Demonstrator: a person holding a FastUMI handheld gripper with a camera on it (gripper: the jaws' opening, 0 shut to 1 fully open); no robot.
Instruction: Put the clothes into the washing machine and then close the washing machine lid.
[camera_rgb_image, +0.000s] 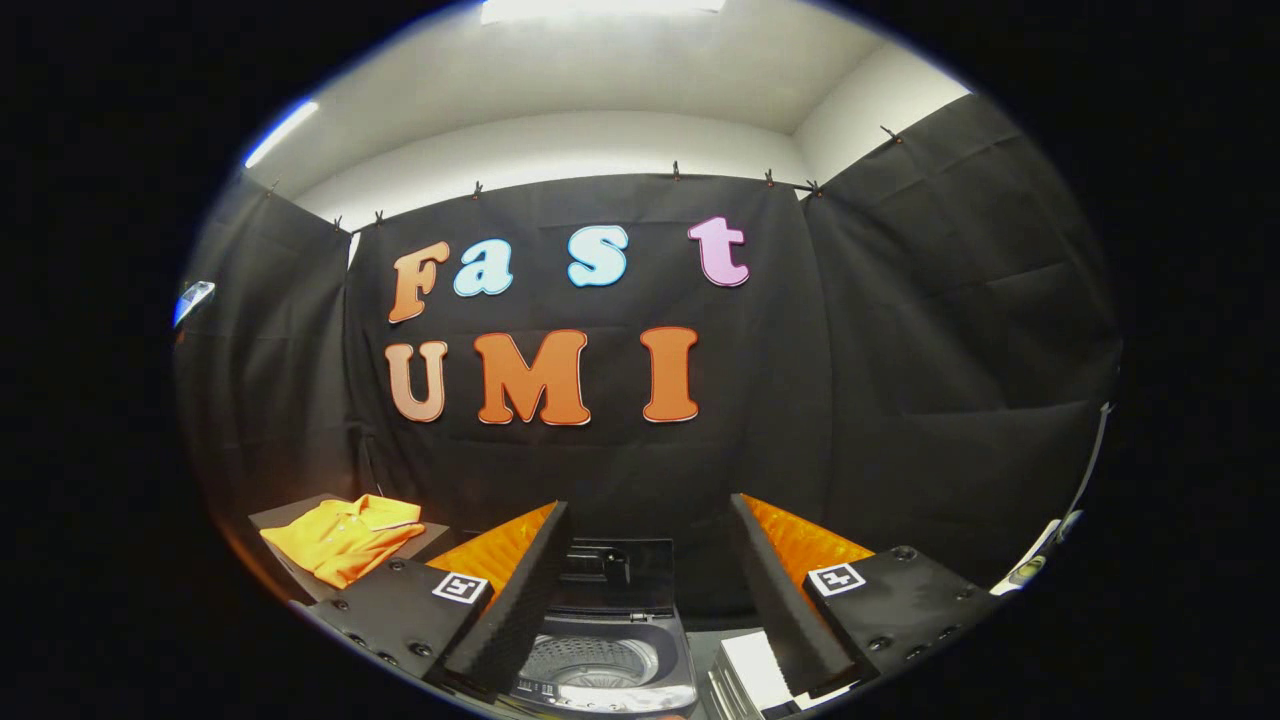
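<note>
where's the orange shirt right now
In the gripper view the orange shirt lies folded on a dark stand, off to the left beyond the open gripper, left of the washing machine with its lid up.

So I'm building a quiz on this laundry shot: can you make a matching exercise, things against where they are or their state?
Things:
1. orange shirt
2. washing machine
3. washing machine lid
4. hand-held gripper

Place or state:
A. raised, standing up behind the drum
B. open, fingers apart, holding nothing
C. lying on a dark surface beyond the left finger
D. low between the two fingers, drum exposed

Pairs: 1-C, 2-D, 3-A, 4-B
</note>
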